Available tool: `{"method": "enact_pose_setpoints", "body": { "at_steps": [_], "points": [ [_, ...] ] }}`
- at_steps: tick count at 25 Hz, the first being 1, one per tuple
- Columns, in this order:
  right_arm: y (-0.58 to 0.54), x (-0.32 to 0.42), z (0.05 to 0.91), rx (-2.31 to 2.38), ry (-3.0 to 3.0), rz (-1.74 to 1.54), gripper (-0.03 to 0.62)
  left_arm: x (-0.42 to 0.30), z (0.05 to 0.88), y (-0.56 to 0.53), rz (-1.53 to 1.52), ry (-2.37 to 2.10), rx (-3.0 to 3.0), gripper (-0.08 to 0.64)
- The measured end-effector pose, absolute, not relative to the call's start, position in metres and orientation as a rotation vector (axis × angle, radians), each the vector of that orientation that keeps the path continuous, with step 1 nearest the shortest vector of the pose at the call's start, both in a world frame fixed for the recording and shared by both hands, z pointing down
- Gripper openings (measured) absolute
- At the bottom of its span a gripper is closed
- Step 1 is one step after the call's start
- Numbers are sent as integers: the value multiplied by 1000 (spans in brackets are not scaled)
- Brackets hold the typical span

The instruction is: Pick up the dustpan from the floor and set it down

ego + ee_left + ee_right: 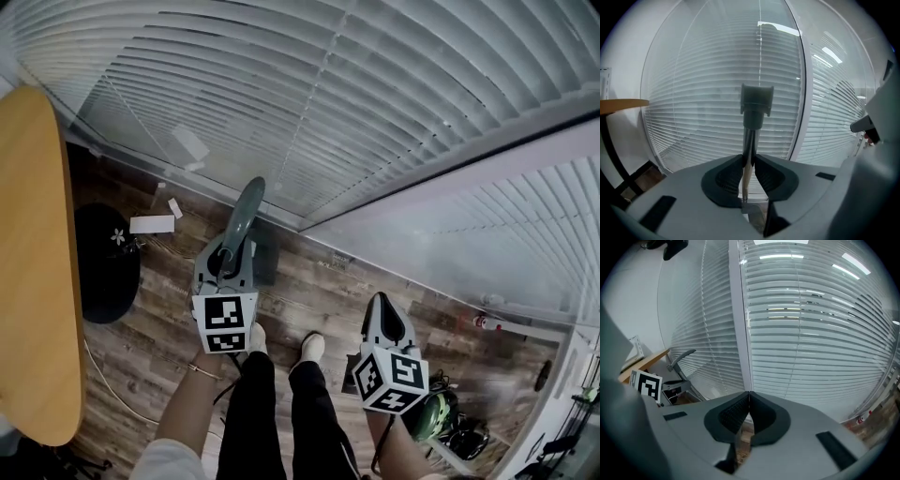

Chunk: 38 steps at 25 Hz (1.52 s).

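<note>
Dustpan [265, 253] is clamped by its thin handle [751, 126] in the left gripper [228, 258]; probably light, stiff plastic, bit swingy. On the right, the right gripper [384, 317] is kept closed, empty.

White slatted blinds [281, 94] covered the windows on both sides of a pale frame [450, 180]. Wood-plank floor [309, 291] lay below. A rounded wooden tabletop [33, 262] stood at left, beside a black round object [98, 272] on the floor.
</note>
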State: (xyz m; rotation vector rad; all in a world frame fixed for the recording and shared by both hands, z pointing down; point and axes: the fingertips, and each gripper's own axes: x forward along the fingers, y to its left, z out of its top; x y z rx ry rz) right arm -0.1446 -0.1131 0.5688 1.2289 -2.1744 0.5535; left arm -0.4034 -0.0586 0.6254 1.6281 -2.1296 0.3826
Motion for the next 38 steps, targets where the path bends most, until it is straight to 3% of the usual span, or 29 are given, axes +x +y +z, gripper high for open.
{"method": "enact_pose_setpoints", "body": {
  "at_steps": [20,38],
  "points": [
    [-116,-95,471,1413,-2235,518,32,-314,483,-52,401,-2067,1852,87],
    [-108,6,469,1626,-2158,631,32,-200,482,-73,483,-1917,2033,87]
  ]
}}
